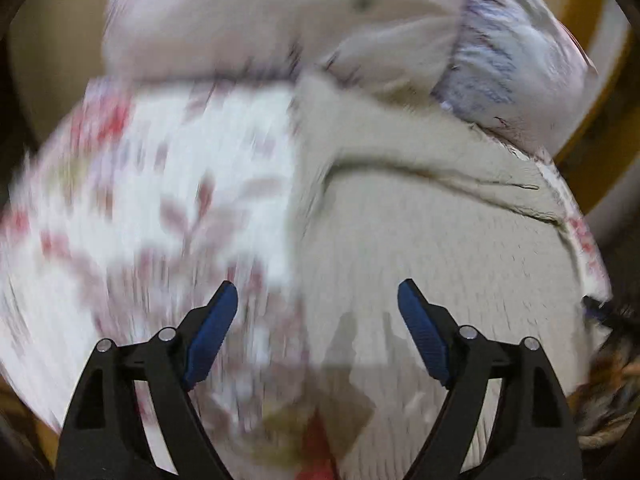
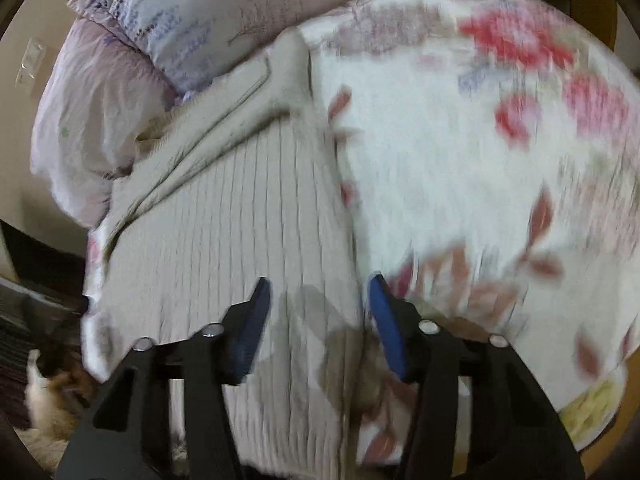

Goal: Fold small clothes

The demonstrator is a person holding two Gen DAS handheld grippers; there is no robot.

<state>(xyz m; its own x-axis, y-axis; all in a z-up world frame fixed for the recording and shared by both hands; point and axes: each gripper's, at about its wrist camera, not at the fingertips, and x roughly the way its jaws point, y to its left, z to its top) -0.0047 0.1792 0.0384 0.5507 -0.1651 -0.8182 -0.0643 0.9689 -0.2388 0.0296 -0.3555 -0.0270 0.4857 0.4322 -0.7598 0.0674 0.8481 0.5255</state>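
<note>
Both grippers, left and right, hover wide open, holding nothing, above the beige ribbed garment spread flat for folding.

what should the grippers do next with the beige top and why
Probably lower the right gripper and close on the beige top at its near edge. Both grippers, the left too, are open and hold nothing, and the top lies spread on the floral sheet, not yet folded.

A ribbed garment lies on a flowered sheet, with pillows behind it at the far edge.
</note>
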